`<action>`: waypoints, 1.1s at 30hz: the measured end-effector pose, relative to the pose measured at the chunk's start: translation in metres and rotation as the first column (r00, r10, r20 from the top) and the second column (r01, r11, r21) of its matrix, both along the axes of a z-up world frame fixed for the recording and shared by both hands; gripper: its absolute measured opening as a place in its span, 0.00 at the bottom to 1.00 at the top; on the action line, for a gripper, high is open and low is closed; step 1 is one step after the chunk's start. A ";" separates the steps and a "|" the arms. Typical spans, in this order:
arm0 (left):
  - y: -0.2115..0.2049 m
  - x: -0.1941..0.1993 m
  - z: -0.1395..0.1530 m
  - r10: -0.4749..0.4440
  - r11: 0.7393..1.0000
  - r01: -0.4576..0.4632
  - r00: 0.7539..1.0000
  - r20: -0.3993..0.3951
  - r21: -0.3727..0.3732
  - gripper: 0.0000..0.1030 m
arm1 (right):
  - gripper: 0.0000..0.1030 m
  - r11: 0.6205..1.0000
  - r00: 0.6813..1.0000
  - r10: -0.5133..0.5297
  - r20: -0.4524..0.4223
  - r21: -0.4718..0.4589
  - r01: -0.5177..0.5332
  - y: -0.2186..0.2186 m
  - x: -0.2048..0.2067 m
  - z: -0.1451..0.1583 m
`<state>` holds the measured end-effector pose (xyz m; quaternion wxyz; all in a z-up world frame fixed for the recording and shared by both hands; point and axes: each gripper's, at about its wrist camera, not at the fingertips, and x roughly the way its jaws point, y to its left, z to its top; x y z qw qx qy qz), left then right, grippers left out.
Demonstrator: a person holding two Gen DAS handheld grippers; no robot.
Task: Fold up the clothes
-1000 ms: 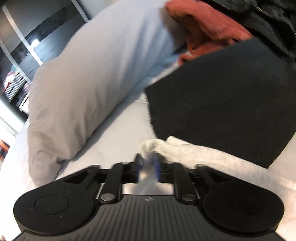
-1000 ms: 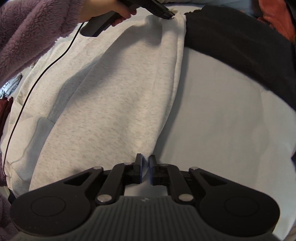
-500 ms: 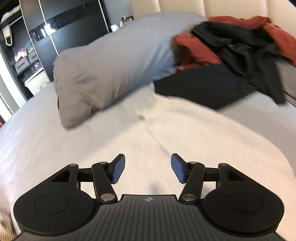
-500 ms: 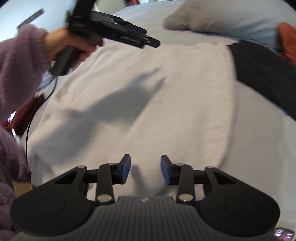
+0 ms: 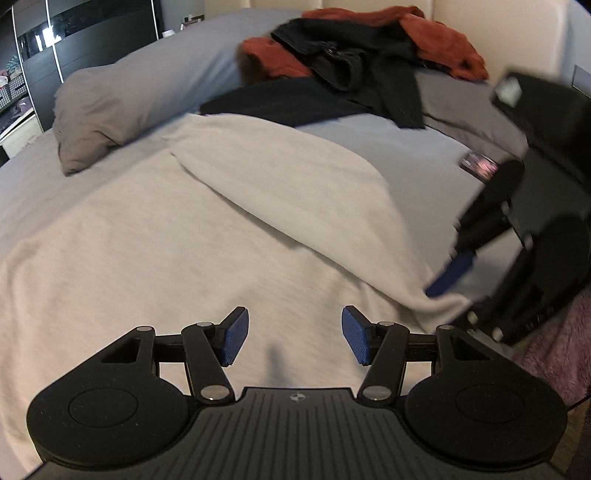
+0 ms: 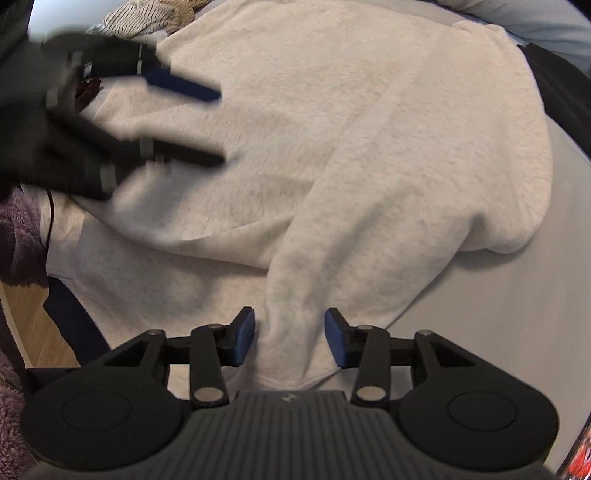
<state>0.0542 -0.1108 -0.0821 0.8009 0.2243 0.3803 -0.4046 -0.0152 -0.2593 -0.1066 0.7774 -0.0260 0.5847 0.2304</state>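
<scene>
Bedroom scene: bed [image 5: 388,136] under a pale grey sheet, dark wardrobe [image 5: 74,33] at the far left, cream headboard [image 5: 517,33] at the back. Grey pillow [image 5: 122,96] lay along the bed's far-left side. Heap of rust-red and black clothes [image 5: 362,62] sat at the head end, with a flat black garment [image 5: 280,99] just in front of it, touching the far edge of the task garment.

Light grey sweatshirt [image 5: 184,236] was spread over the middle of the bed, one side flap folded over onto the body. Left gripper [image 5: 291,338] hovered above the sweatshirt's near part, fingers wide apart, nothing between them. In the right wrist view it showed blurred over the sweatshirt's left side [image 6: 184,122], fingers likewise spread.

Right gripper [image 6: 290,338] sat at the near edge of the sweatshirt [image 6: 369,147], fingers wide, straddling a raised fold of cloth without pinching it. In the left wrist view it appeared blurred at the right edge [image 5: 454,269]. Small dark phone-like item [image 5: 478,166] lay on the sheet at the right. Purple fleece sleeve [image 6: 18,236] showed at the left border.
</scene>
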 end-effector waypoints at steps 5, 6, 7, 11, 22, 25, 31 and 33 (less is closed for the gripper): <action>-0.018 -0.028 -0.019 -0.048 0.999 0.048 0.999 0.024 -0.013 0.55 | 0.55 0.998 0.999 0.031 0.025 -0.048 -0.030 0.004 -0.012 0.002; -0.023 -0.029 -0.021 -0.053 0.998 0.053 0.998 0.024 -0.016 0.55 | 0.55 0.997 0.999 0.045 0.028 -0.064 -0.043 0.004 -0.013 0.001; -0.026 -0.030 -0.023 -0.053 0.998 0.053 0.998 0.023 -0.019 0.55 | 0.56 0.995 0.998 0.062 0.029 -0.076 -0.060 0.005 -0.013 -0.001; -0.032 -0.027 -0.029 -0.017 1.000 0.017 1.000 0.014 -0.023 0.53 | 0.59 0.990 0.994 0.103 0.025 -0.099 -0.100 0.007 -0.013 -0.006; -0.034 -0.023 -0.035 0.077 0.997 -0.077 0.997 -0.005 -0.012 0.01 | 0.62 0.986 0.990 0.136 0.024 -0.101 -0.133 0.012 -0.009 -0.013; -0.022 -0.023 -0.024 0.124 0.992 -0.124 0.992 0.002 -0.018 0.01 | 0.62 0.986 0.991 0.134 0.025 -0.099 -0.131 0.012 -0.008 -0.014; 0.029 -0.022 0.003 0.236 0.972 -0.236 0.972 0.014 -0.012 0.01 | 0.62 0.987 0.991 0.130 0.019 -0.099 -0.127 0.012 -0.005 -0.015; 0.048 -0.022 0.008 0.274 0.962 -0.274 0.962 0.007 -0.006 0.01 | 0.62 0.986 0.991 0.132 0.016 -0.104 -0.129 0.012 -0.004 -0.015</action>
